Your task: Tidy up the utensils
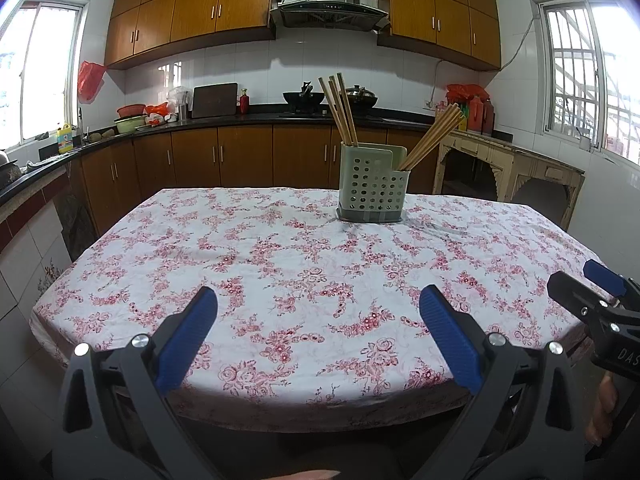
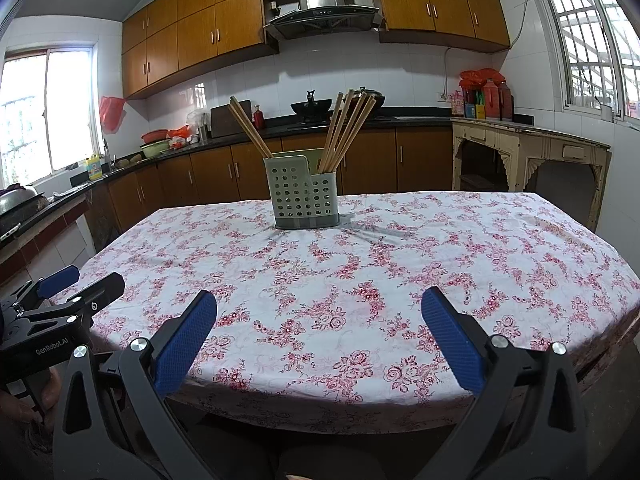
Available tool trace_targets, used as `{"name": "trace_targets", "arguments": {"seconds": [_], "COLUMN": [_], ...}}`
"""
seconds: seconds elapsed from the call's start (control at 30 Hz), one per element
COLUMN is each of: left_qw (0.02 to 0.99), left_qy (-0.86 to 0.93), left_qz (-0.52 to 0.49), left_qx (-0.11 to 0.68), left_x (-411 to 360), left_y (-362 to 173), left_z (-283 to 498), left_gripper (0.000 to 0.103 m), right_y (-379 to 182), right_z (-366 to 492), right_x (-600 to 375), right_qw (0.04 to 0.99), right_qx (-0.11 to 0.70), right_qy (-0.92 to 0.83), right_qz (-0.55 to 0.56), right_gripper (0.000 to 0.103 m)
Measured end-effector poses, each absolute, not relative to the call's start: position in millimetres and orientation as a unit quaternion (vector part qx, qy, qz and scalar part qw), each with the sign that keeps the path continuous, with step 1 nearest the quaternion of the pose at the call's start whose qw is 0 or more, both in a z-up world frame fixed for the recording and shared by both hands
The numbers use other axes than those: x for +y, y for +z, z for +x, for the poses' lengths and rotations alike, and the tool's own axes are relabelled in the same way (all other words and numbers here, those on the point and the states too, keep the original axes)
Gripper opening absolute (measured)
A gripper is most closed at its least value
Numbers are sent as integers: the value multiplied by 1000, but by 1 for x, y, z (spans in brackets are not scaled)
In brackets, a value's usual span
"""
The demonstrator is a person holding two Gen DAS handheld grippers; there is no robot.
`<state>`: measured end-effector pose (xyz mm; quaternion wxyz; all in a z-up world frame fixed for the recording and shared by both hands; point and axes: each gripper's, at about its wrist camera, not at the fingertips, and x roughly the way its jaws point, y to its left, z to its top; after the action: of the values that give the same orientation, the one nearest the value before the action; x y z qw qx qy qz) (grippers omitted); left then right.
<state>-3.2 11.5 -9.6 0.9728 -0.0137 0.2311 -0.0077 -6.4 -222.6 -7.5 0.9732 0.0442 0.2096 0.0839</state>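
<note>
Looks like start or end of sorting: nothing loose on the tablecloth (image 1: 280,264), nothing held. Left gripper (image 1: 318,312) jaws wide, empty; right gripper (image 2: 319,314) same, both at frame bottom, well apart from holder (image 1: 371,184), centre-right of frame. 1 holder w/ 2 compartments: approx 4 chopsticks (image 1: 340,110) in taller back one, approx 5 leaning right in front; exact count unclear. Next move likely needs a reach fwd to holder, narrow pinch on 1 stick.
</note>
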Motion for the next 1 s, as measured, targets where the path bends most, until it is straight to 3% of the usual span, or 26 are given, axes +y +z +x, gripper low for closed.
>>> {"name": "trace_targets", "arguments": {"seconds": [1.0], "left_qw": [973], "left_qy": [-8], "left_qz": [-13], "left_qx": [231], "left_x": [11], "left_y": [-10], "left_z": [-4], "left_gripper": [99], "right_y": [-7], "right_z": [-6], "right_x": [-223], "right_qw": [973], "right_qx": [210], "right_qy": [84], "right_qz": [44], "right_gripper": [101]}}
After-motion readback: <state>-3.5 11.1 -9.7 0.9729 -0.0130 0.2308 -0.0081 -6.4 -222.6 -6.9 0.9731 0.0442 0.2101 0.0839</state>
